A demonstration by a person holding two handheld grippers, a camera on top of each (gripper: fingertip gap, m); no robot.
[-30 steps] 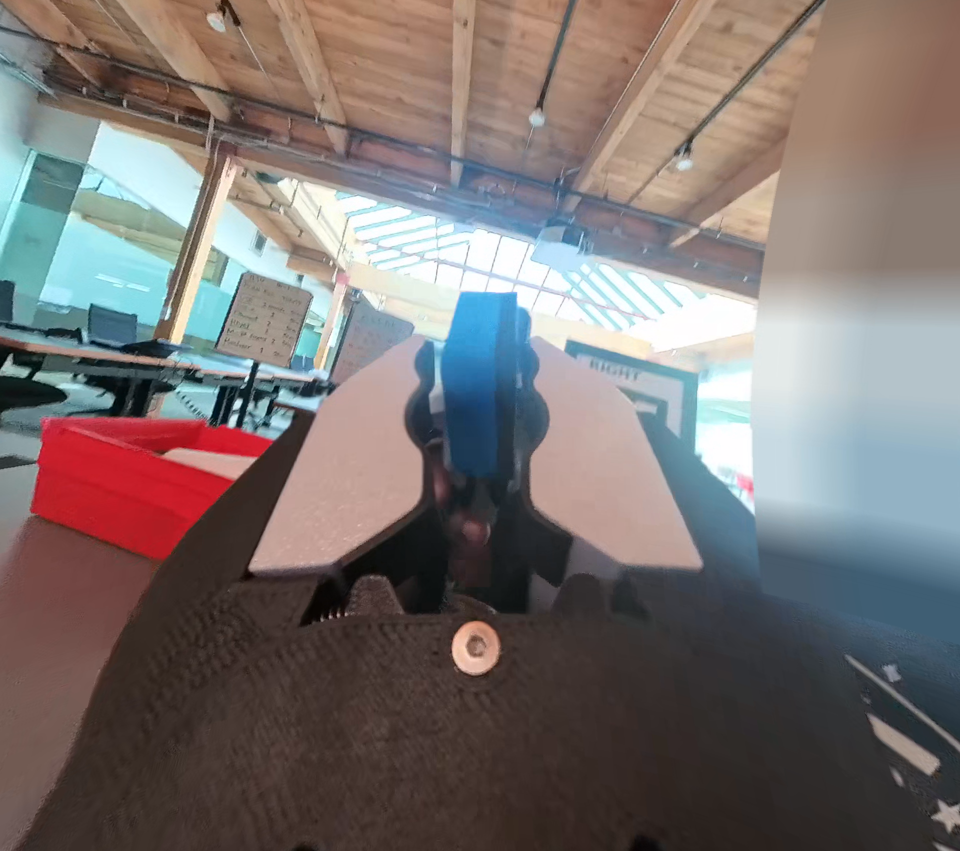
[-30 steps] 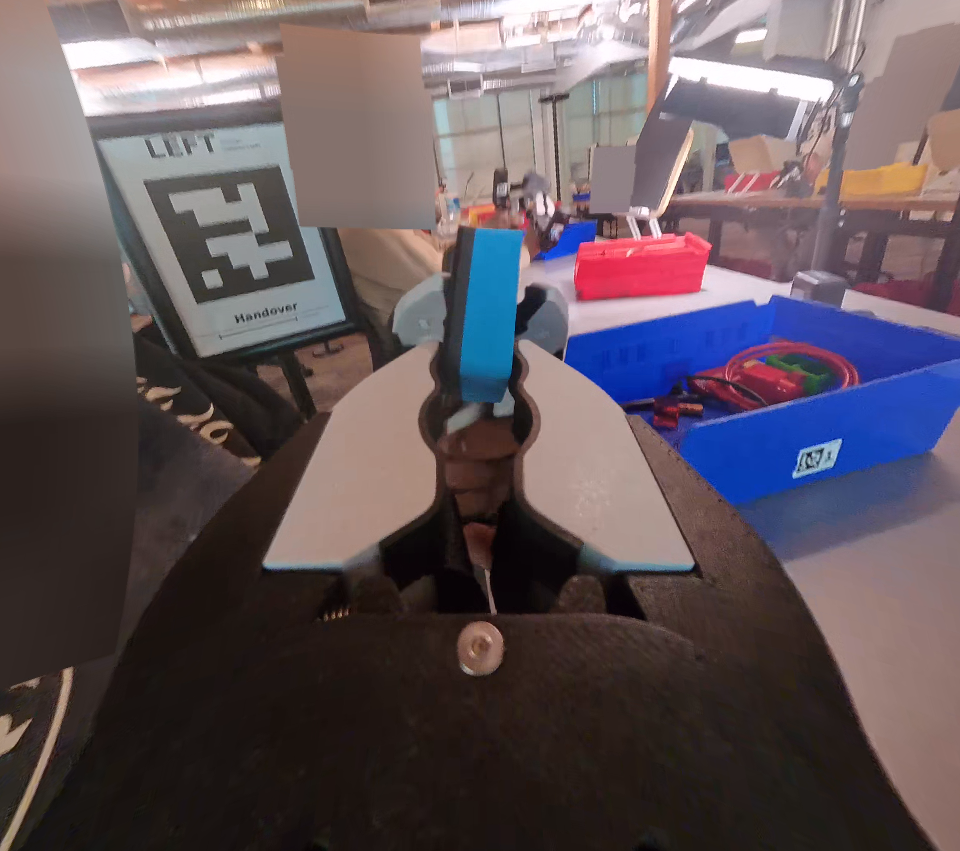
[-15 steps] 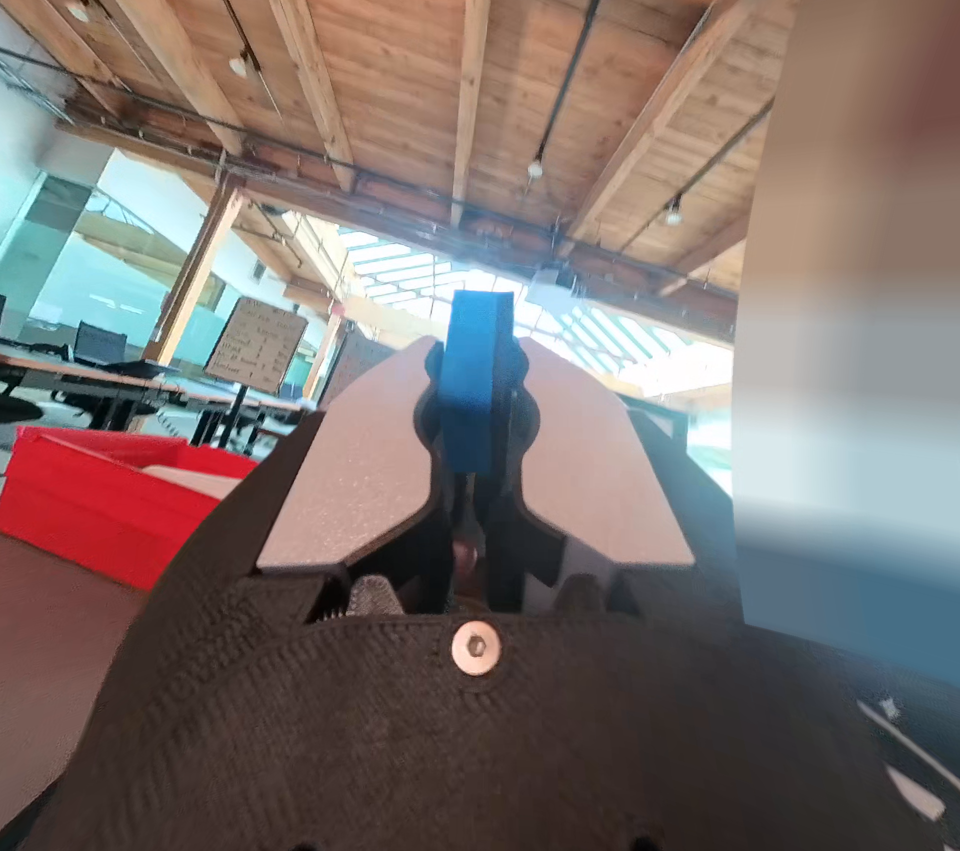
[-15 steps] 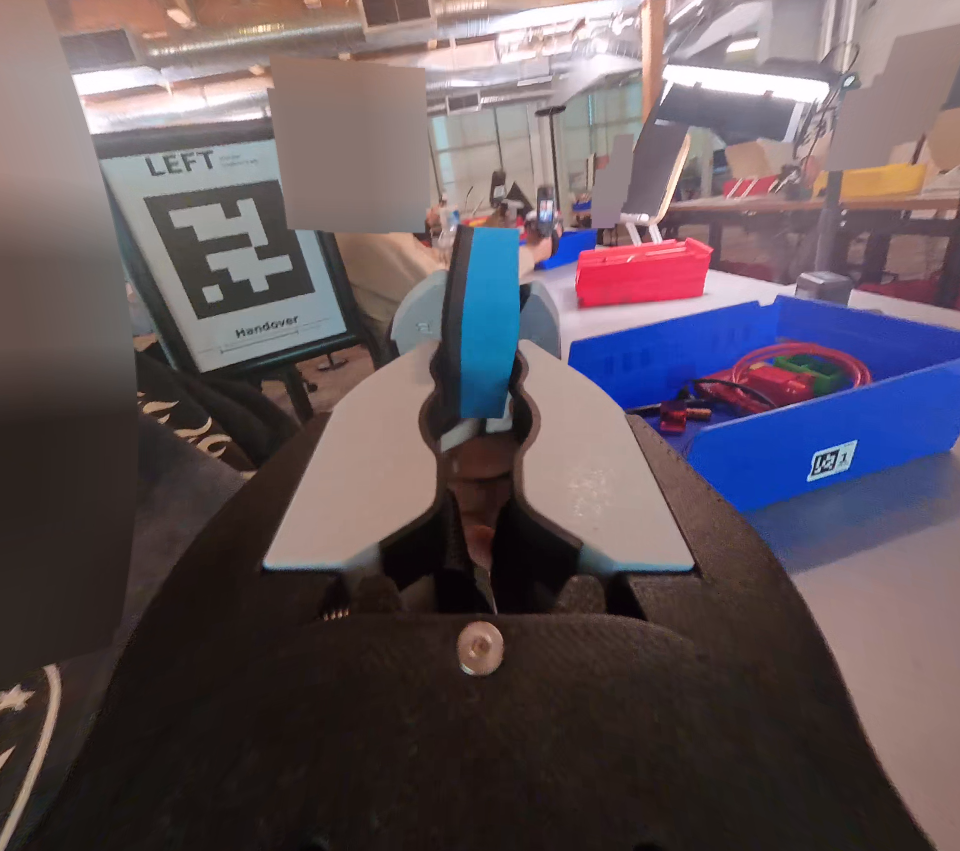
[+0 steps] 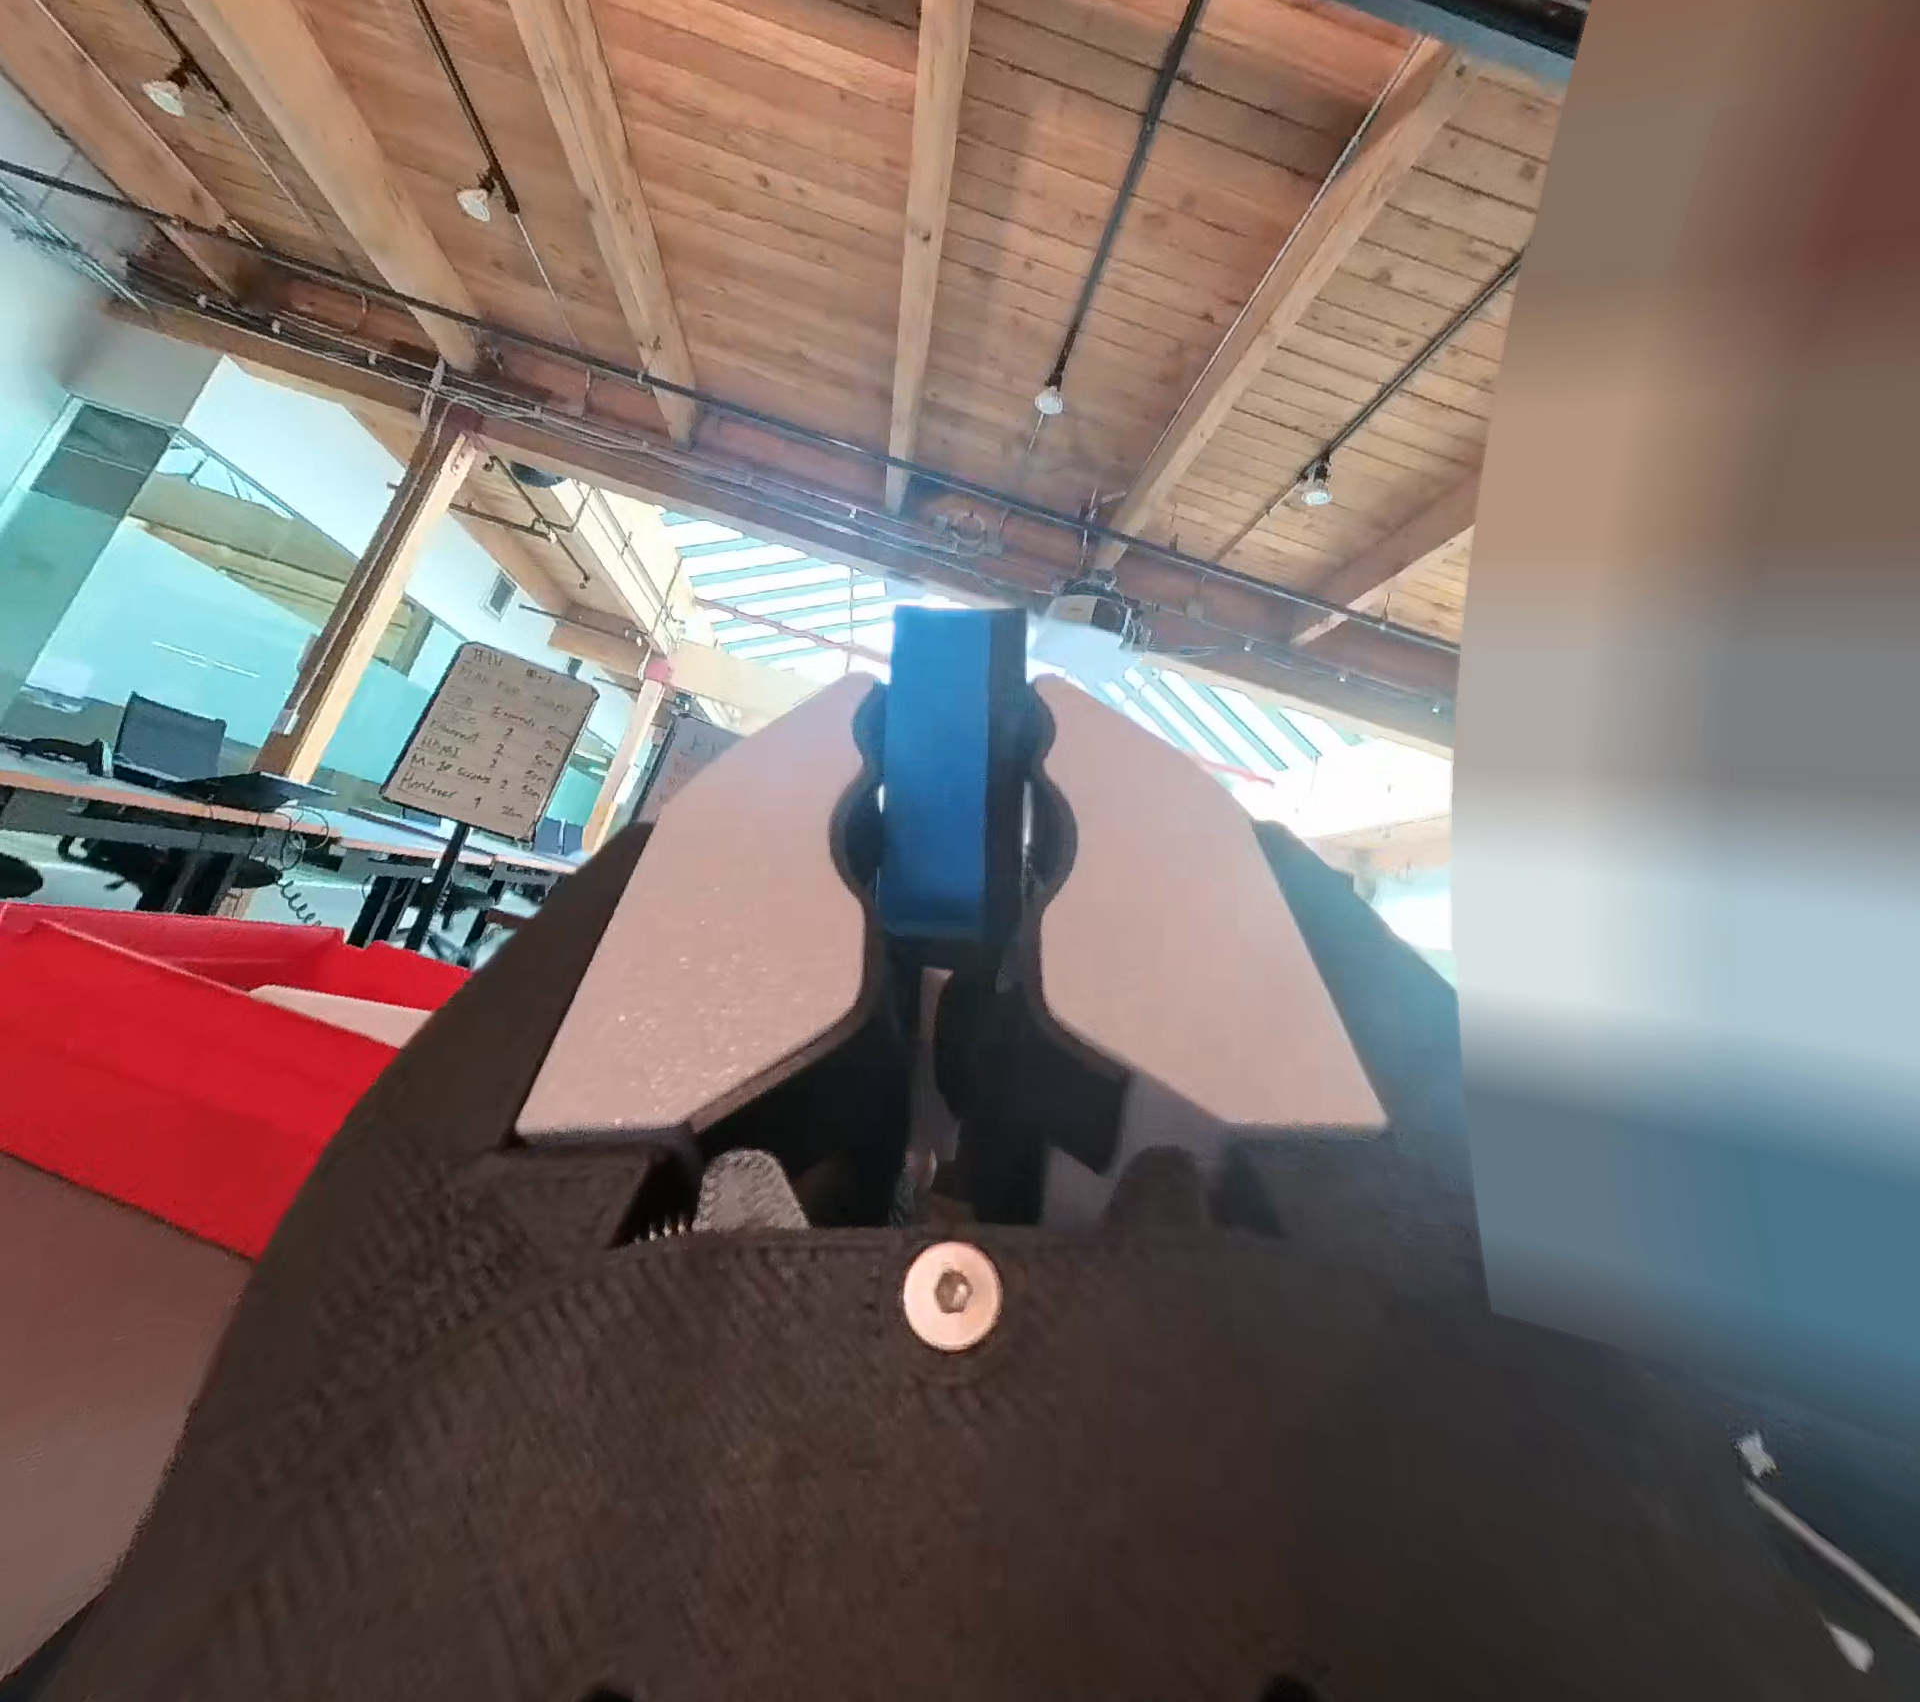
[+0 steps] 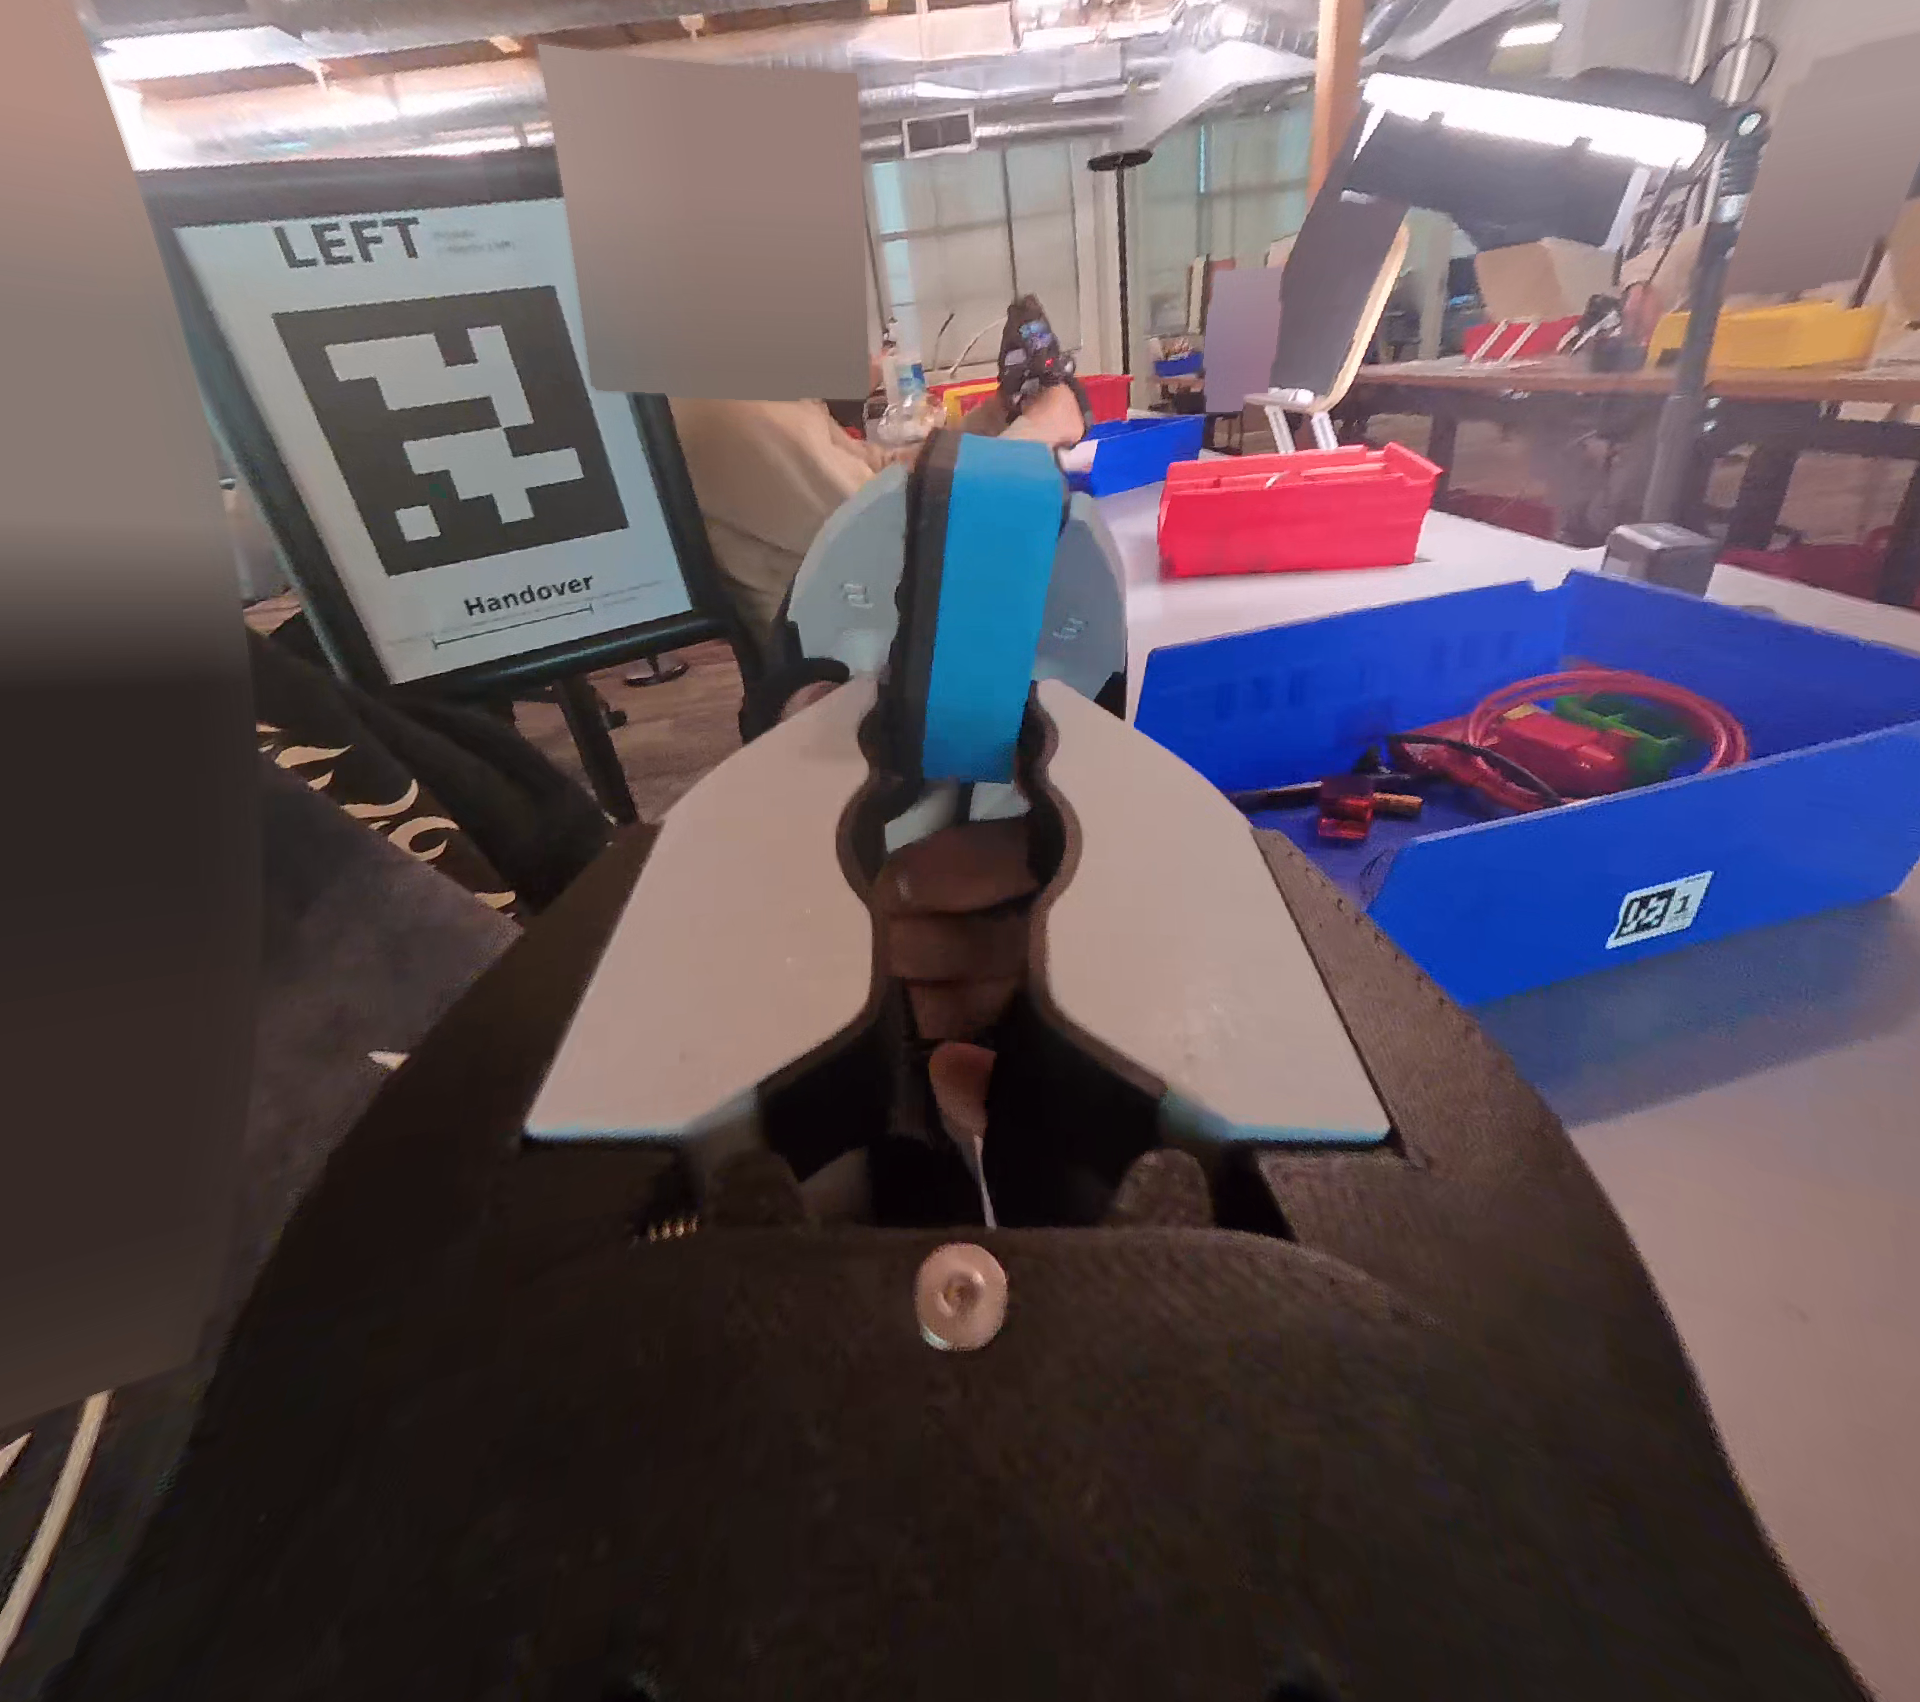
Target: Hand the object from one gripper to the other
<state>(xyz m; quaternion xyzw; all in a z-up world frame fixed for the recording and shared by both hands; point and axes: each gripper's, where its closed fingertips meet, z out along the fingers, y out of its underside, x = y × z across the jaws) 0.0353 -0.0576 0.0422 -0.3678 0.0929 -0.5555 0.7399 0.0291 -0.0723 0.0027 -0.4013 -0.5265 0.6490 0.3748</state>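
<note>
- The blue block (image 5: pixel 935 779) stood upright at 12 o'clock from the right tongs (image 6: pixel 956 717), its long axis running 12 to 6 and its lower end between their grey jaws.
- The left tongs (image 5: pixel 951 717) were clenched on the same block from the far side, and the right tongs looked clamped on it too, so both shared it.
- The block was a matte slab with one black face and squared edges, and probably slightly yielding.
- A blue bin (image 6: pixel 1558 883) sat on the tabletop (image 6: pixel 1714 1185) at 3 o'clock.
</note>
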